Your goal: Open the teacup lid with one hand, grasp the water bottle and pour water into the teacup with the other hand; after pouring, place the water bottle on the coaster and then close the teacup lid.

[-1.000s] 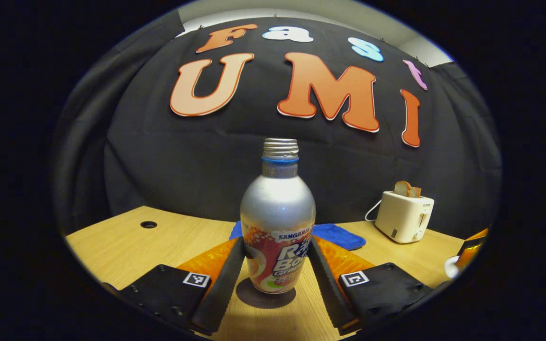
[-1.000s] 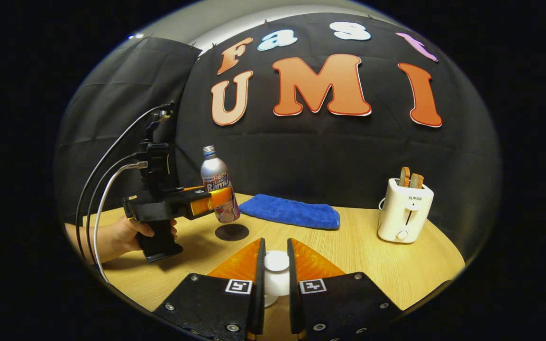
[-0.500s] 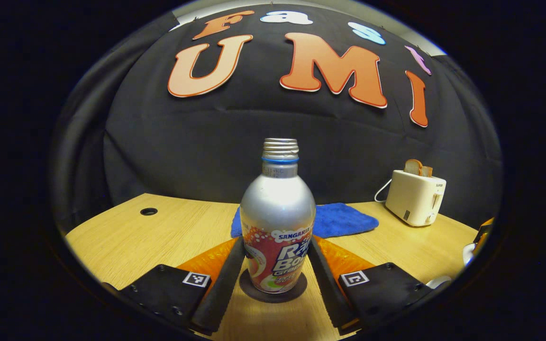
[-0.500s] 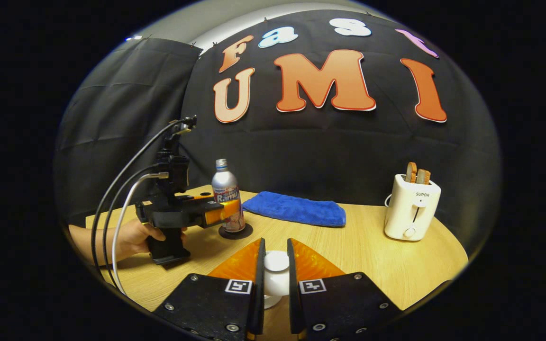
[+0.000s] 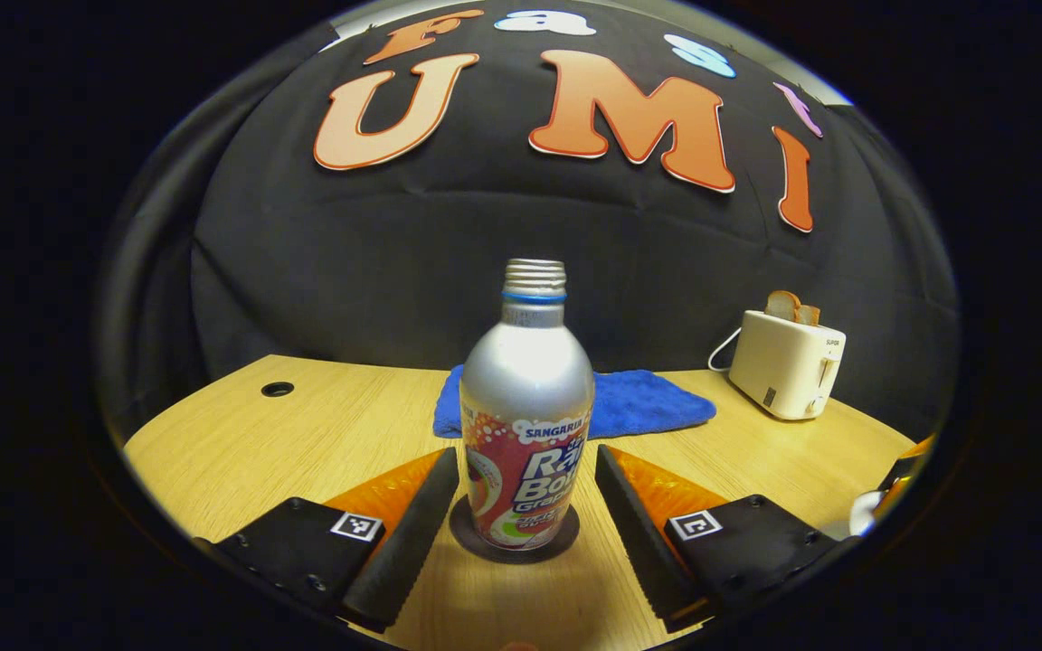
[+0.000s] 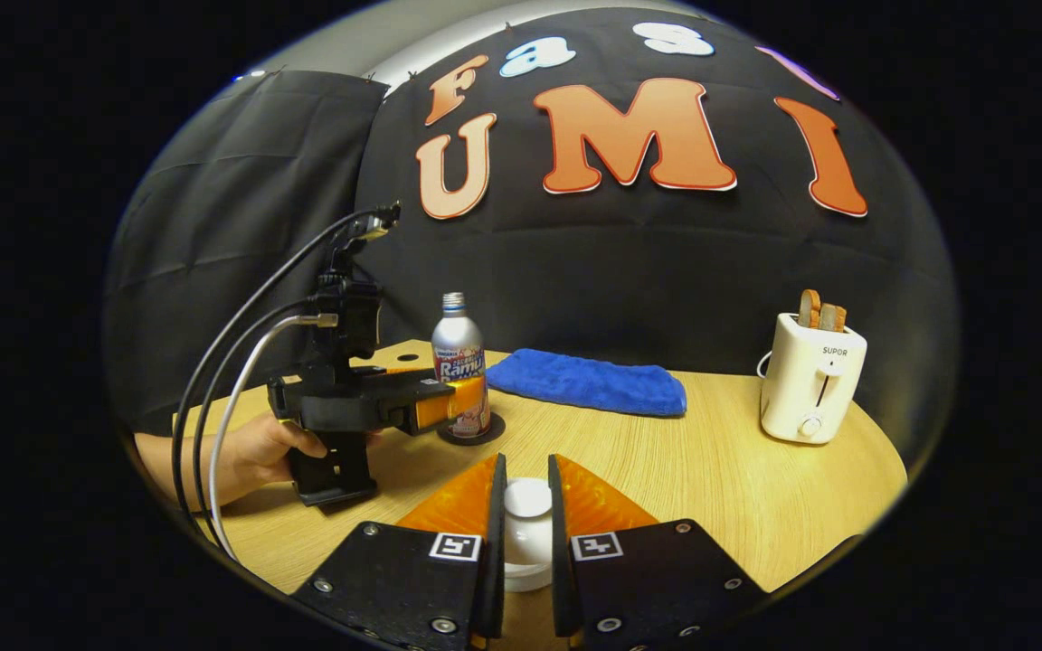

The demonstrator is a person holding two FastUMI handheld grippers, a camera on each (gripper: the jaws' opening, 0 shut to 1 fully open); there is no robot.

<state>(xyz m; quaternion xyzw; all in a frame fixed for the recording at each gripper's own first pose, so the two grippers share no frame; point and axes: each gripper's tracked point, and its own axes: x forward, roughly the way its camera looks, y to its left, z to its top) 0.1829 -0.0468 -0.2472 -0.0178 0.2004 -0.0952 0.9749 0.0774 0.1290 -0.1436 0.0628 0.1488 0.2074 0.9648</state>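
Since 0.5 s ago: left gripper (image 5: 516, 520) has spread, fingers clear of the water bottle (image 5: 525, 434), upright on its dark coaster (image 5: 476, 545). Right gripper (image 6: 521, 520) pinches the white teacup lid (image 6: 527, 499); teacup beneath mostly hidden. Beyond, on the wooden table (image 6: 711, 479): blue cloth (image 6: 589, 382) at 12 o'clock, toaster (image 6: 810, 389) at 2 o'clock.

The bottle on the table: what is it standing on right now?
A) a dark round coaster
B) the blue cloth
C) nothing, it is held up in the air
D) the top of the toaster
A: the bottle stands upright on the dark round coaster, with the left gripper open and its fingers apart from the bottle on either side.
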